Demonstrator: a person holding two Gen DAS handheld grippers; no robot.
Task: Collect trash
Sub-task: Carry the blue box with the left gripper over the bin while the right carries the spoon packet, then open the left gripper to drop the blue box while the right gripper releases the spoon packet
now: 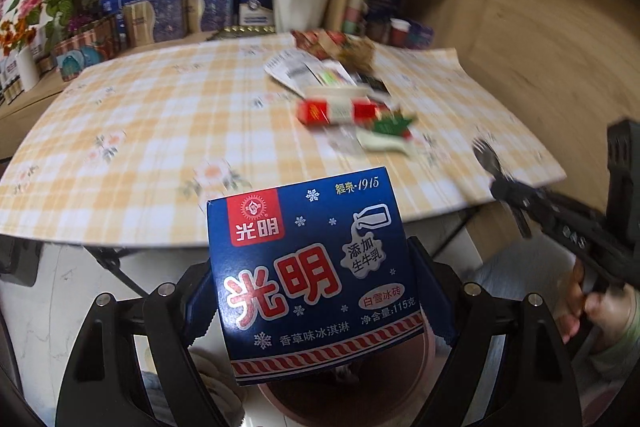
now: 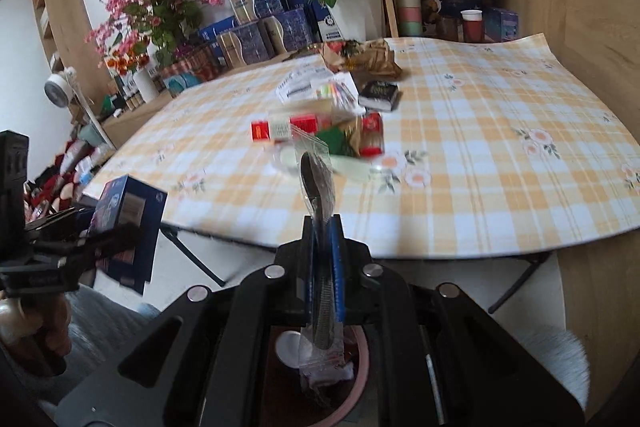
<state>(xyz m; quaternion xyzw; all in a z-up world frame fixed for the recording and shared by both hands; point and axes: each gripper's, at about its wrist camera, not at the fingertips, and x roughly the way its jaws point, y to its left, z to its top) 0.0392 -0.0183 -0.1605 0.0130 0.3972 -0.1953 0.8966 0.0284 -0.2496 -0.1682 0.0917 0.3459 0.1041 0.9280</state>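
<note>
My left gripper (image 1: 316,267) is shut on a blue ice cream box (image 1: 316,279), held upright off the near edge of the table over a round pink-rimmed bin (image 1: 430,349). From the right wrist view the same box (image 2: 128,227) and left gripper (image 2: 100,239) appear at the left. My right gripper (image 2: 324,231) is shut on a black spoon in a clear plastic wrapper (image 2: 316,183), just above the bin (image 2: 362,367), which holds some trash. In the left wrist view the right gripper (image 1: 516,203) and its spoon (image 1: 486,155) come in from the right. More wrappers and a red pack (image 2: 304,127) lie on the table.
The checked yellow tablecloth (image 2: 480,167) covers a folding table. Crumpled brown paper (image 2: 360,57), a small black box (image 2: 378,93) and papers lie mid-table. Behind stand flower pots (image 2: 352,15), blue cartons (image 2: 280,23), a shelf with cups (image 2: 472,25) and a small fan (image 2: 58,89).
</note>
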